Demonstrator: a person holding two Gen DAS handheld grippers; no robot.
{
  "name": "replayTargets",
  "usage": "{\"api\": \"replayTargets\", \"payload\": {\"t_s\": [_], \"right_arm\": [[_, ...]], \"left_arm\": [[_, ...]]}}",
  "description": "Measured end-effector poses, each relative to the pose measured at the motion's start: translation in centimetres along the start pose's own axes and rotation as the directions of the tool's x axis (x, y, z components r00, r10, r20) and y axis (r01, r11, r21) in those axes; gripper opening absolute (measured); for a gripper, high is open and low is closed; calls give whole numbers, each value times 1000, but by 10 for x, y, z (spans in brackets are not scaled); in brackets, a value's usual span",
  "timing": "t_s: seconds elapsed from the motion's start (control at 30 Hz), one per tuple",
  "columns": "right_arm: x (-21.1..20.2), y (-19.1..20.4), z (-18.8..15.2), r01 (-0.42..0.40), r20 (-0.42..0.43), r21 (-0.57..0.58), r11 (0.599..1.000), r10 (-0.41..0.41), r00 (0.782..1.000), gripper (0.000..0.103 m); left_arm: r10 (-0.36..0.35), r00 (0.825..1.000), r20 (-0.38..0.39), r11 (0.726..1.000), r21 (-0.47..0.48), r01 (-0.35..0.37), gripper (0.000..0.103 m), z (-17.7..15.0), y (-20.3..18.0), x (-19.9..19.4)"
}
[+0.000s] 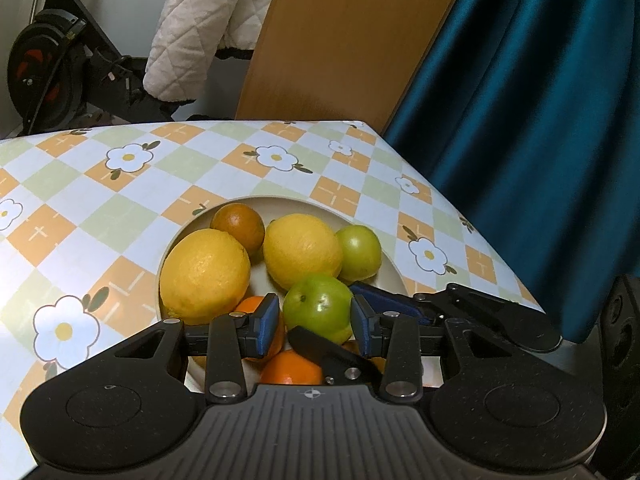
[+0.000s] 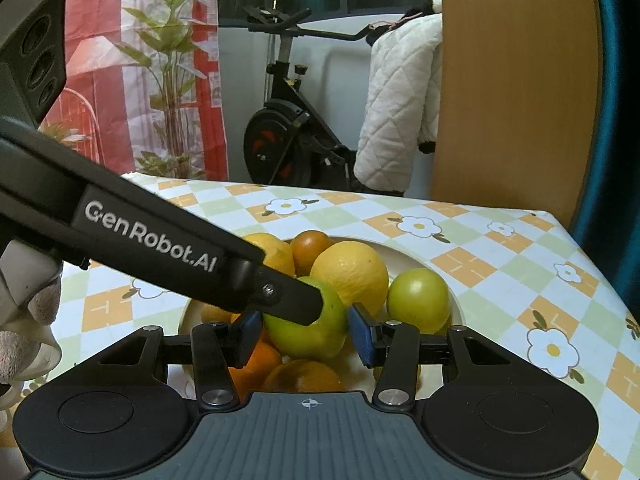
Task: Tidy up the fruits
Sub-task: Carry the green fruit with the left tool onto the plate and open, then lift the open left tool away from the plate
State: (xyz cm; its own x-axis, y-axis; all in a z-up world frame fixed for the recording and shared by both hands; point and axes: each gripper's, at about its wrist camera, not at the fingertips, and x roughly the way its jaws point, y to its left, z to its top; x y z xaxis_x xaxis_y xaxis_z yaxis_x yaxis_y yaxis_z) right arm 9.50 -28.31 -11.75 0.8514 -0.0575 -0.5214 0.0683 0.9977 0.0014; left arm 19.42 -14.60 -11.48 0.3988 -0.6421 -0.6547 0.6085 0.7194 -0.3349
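Left gripper [image 1: 314, 320] is narrow, its blue pads flanking the green fruit [image 1: 320, 306] at both sides; I cannot tell whether they press. Right gripper [image 2: 306, 336] straddles the same fruit, equally narrow, and contact is again unclear. The fruit sits on top of oranges [image 1: 292, 368] in the cream bowl [image 1: 280, 202], with two lemons [image 1: 302, 250] and another green fruit [image 1: 359, 253] behind, on the flower-checked table [image 1: 100, 208].

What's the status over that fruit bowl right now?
Left tongs and right tongs both straddle one green fruit in bowl. Grip unclear. Lemons crowd alongside.
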Motion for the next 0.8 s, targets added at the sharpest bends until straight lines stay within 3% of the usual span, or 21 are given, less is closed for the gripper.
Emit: {"api": "replayTargets", "payload": {"t_s": [0.4, 0.8], "right_arm": [[1, -4, -2, -1, -8, 17, 1000, 1, 1000, 43], [-6, -10, 0, 40, -19, 41, 998, -40, 999, 44]], "left_arm": [[32, 999, 1, 999, 5, -32, 41, 0, 0, 2], [111, 993, 45, 994, 13, -112, 44, -3, 5, -20]]}}
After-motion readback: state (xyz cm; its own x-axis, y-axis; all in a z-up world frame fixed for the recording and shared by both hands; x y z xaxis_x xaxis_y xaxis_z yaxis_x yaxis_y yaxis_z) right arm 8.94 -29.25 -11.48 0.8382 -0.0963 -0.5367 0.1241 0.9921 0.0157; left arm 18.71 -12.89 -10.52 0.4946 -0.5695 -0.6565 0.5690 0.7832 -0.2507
